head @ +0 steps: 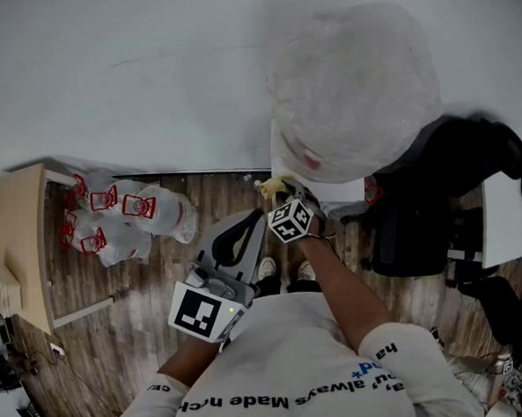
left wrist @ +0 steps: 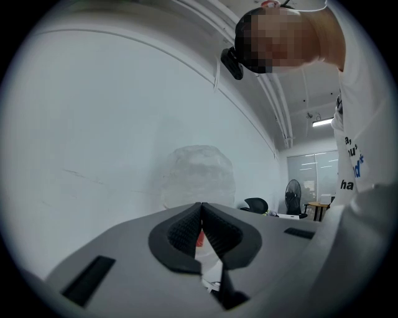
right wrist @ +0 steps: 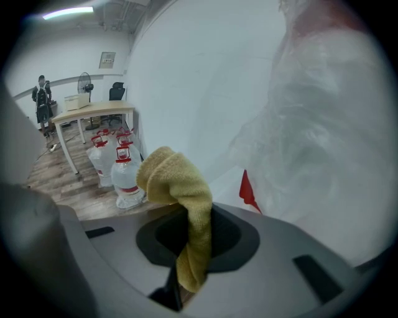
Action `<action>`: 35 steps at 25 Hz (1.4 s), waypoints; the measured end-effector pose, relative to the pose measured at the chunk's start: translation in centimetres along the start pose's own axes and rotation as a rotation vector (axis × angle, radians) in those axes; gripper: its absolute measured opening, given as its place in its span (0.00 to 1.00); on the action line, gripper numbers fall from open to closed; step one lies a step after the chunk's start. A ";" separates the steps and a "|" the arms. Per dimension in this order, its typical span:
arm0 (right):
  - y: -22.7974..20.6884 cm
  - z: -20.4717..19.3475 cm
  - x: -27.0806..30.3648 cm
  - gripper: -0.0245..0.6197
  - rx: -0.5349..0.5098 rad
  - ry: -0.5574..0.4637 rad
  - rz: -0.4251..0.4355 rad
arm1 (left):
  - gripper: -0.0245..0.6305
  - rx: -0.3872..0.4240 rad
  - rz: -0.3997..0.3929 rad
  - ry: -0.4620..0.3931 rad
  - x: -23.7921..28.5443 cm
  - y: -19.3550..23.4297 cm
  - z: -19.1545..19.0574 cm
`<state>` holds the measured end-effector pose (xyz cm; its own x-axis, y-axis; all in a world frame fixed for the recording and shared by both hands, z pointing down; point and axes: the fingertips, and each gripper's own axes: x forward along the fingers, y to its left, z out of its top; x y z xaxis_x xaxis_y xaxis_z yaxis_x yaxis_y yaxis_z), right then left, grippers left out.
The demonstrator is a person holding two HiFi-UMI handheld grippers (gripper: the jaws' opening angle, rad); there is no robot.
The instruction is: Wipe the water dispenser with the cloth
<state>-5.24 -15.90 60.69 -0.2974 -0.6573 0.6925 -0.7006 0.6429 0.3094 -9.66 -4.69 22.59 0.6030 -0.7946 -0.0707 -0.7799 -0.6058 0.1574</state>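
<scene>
The water dispenser point(head: 287, 165) stands against the white wall, its big bottle point(head: 352, 87) wrapped in clear plastic. My right gripper point(head: 282, 195) is shut on a yellow cloth point(head: 272, 187), held at the dispenser's front left corner. In the right gripper view the cloth point(right wrist: 178, 187) hangs folded between the jaws of that gripper point(right wrist: 193, 220), beside the wrapped bottle point(right wrist: 323, 124) and a red mark point(right wrist: 249, 190) on the white body. My left gripper point(head: 238, 234) hovers lower and to the left, shut on nothing. The left gripper point(left wrist: 201, 206) points toward the bottle point(left wrist: 198, 174).
Several water jugs with red caps point(head: 125, 216) lie on the wood floor at the left, beside a wooden table point(head: 21, 244). A black office chair point(head: 420, 211) and a white desk point(head: 509, 219) stand right of the dispenser. A person point(right wrist: 41, 96) stands far off.
</scene>
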 end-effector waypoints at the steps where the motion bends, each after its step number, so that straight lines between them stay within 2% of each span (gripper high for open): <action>1: 0.2 -0.1 -0.1 0.13 -0.001 0.001 0.002 | 0.07 0.001 -0.001 0.001 -0.1 0.0 0.0; 20: 2.3 -0.6 -2.0 0.13 0.014 0.006 0.027 | 0.07 0.006 -0.013 0.002 -0.7 -0.7 0.3; 27: -1.3 1.2 -4.1 0.13 0.050 -0.083 -0.062 | 0.07 0.010 -0.017 -0.001 -0.6 -1.2 0.3; 35: -3.9 -0.3 -3.8 0.13 0.015 -0.052 -0.112 | 0.07 0.005 -0.025 -0.005 -0.2 -1.4 0.3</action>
<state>-1.18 -15.79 56.99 -0.2491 -0.7444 0.6195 -0.7408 0.5585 0.3732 -8.71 -3.71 22.10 0.6213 -0.7795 -0.0795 -0.7655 -0.6255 0.1510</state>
